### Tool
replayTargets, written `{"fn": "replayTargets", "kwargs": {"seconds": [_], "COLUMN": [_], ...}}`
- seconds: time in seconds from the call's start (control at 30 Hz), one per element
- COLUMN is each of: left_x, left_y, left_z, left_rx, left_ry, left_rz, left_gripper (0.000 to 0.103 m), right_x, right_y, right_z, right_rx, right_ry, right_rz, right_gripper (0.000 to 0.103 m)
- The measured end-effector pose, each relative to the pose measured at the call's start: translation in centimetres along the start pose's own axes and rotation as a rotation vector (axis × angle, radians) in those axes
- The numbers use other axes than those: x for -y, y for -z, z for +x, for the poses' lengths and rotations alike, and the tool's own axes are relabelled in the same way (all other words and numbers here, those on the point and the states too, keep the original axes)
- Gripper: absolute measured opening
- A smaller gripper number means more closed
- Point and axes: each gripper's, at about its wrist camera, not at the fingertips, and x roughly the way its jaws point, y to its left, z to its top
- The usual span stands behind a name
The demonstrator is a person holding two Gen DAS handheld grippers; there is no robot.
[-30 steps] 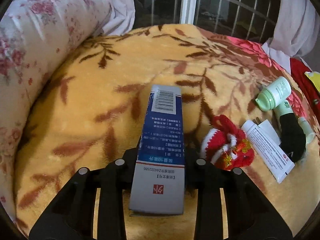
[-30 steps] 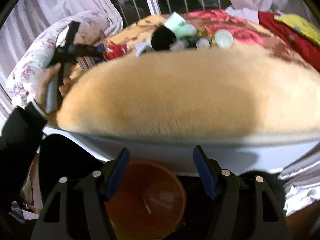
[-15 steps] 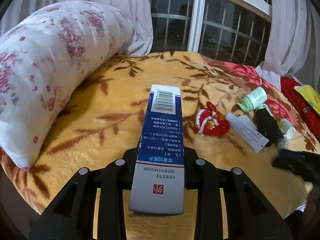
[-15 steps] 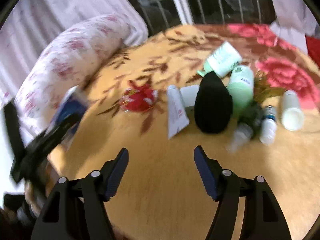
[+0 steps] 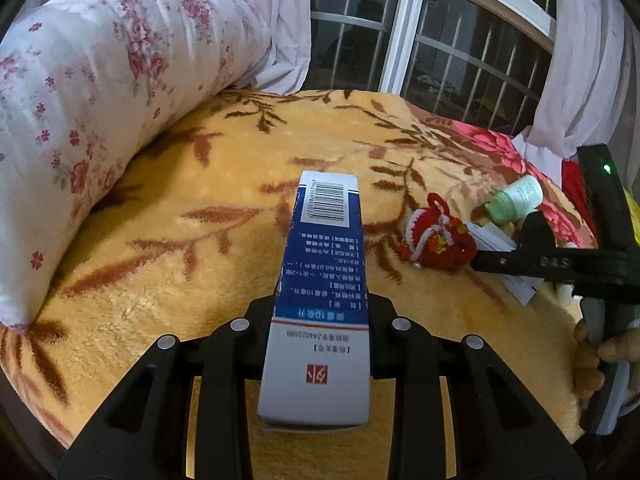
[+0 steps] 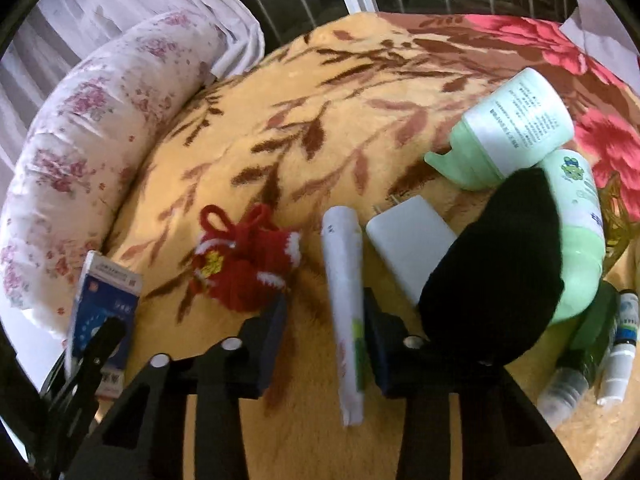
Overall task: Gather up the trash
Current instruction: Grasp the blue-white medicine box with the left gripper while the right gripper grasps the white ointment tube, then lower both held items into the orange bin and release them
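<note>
On the bed's yellow leaf-patterned blanket (image 6: 224,152) a red knitted pouch (image 6: 244,268), a white charger (image 6: 412,252), a black sock (image 6: 496,280) and green bottles (image 6: 516,124) crowd a white tube (image 6: 346,300). The right tool (image 6: 324,320) is closing around that tube, pads seemingly not yet pressing. The left tool (image 5: 320,320) is clamped on a blue-and-white box (image 5: 322,288) bearing a barcode and Chinese print.

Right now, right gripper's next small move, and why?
Probably finish closing, then lift. The right gripper straddles the white tube on the blanket, jaws closing with a gap left; the left gripper already holds the blue box.
</note>
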Motion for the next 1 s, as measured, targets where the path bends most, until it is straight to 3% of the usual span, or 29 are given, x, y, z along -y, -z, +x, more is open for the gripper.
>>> {"fn": "replayTargets", "kwargs": {"seconds": [0.1,0.27,0.37,0.6,0.8,1.0], "left_x": [-0.3,-0.4,-0.4,-0.2,1.6,3.1], "left_y": [0.1,0.1,0.1,-0.4,0.3,3.8], "left_z": [0.6,0.8,0.8,0.2,-4.0,-8.5], "left_rx": [-0.017,-0.018,-0.017,-0.017,0.032,-0.004], "left_ry": [0.013,0.016,0.02,0.037,0.081,0.16], "left_rz": [-0.011,-0.015,-0.018,-0.019,0.039,0.066], "left_gripper": [0.029,0.029,0.029,0.029,0.029,0.029], "right_x": [0.5,1.0,-0.2,-1.1,-1.2,-0.8], "right_y": [-0.4,-1.1,-0.2,4.0,8.5,15.1], "right_z": [1.0,1.5,0.4,-5.0,-10.0,-14.7], "right_rx": [-0.035,-0.063,-0.014,0.126,0.217,0.258], "right_ry": [0.03,0.027,0.061,0.047,0.041,0.014], "right_rz": [0.012,0.005,-0.045,-0.107,-0.119,-0.127], "right_gripper": [0.015,0.014,0.014,0.014,0.014,0.014]}}
